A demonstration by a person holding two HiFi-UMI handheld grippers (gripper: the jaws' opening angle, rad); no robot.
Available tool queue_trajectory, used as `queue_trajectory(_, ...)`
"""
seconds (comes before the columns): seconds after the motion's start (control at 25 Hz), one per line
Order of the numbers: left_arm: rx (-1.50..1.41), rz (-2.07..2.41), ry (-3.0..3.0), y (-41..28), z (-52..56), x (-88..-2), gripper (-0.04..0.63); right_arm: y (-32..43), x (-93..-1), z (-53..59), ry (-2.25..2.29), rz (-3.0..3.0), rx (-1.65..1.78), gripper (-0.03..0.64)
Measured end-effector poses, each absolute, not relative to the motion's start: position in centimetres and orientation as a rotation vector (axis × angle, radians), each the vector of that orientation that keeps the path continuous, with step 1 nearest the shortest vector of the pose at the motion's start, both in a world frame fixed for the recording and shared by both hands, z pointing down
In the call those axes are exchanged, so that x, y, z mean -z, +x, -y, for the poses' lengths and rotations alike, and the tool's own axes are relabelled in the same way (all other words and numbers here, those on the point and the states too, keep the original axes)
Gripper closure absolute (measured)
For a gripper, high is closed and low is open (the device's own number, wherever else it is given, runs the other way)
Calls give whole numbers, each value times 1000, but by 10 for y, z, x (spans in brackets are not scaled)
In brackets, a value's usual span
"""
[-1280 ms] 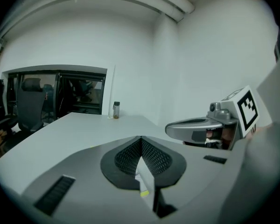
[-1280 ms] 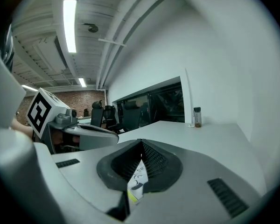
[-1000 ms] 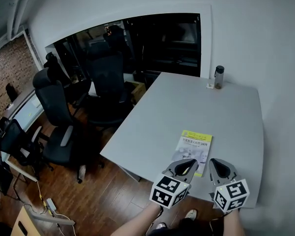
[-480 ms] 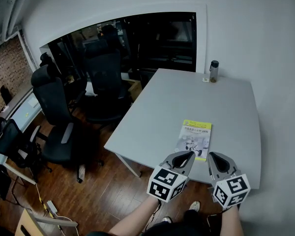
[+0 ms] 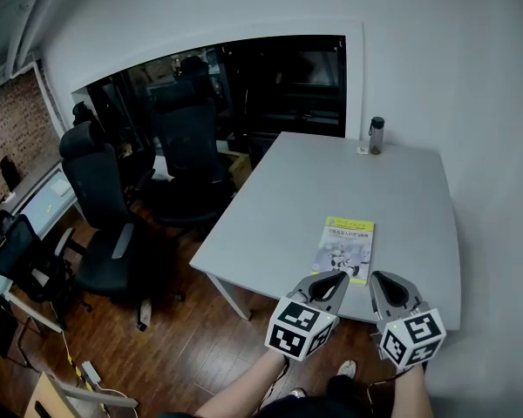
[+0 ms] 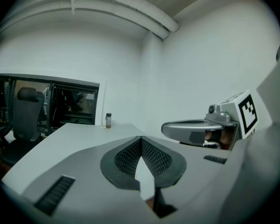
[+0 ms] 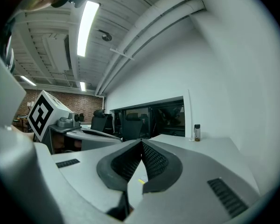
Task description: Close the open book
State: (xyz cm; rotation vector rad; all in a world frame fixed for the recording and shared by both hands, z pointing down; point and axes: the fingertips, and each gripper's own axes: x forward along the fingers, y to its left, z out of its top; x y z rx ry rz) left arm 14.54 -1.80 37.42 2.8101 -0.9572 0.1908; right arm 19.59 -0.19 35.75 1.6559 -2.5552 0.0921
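A book point(image 5: 346, 249) with a yellow-green cover lies shut and flat on the grey table point(image 5: 401, 190), near its front edge. My left gripper point(image 5: 338, 279) hovers just short of the book's near edge, its jaws closed with nothing between them. My right gripper point(image 5: 382, 281) is beside it on the right, likewise shut and empty. In the left gripper view the left gripper point(image 6: 141, 139) points level across the table, with the right gripper point(image 6: 196, 129) alongside. In the right gripper view the right gripper point(image 7: 141, 143) shows a yellow sliver of the book point(image 7: 141, 181) below it.
A small dark-capped bottle point(image 5: 376, 135) stands at the table's far edge by the white wall. Black office chairs point(image 5: 100, 198) stand on the wooden floor to the left, before a dark window point(image 5: 270, 77). The table's left corner point(image 5: 196, 264) juts toward the chairs.
Both grippers have drawn back from the book toward the table's near edge and risen slightly. Their tips no longer overlap the cover. The book has not moved.
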Motion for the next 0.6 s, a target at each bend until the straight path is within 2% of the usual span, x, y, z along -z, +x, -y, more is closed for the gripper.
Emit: queue_trajectory(0.6,-195,948,2833,131,-1,-369,591,182,-352,-16,1677,2554,-71,614)
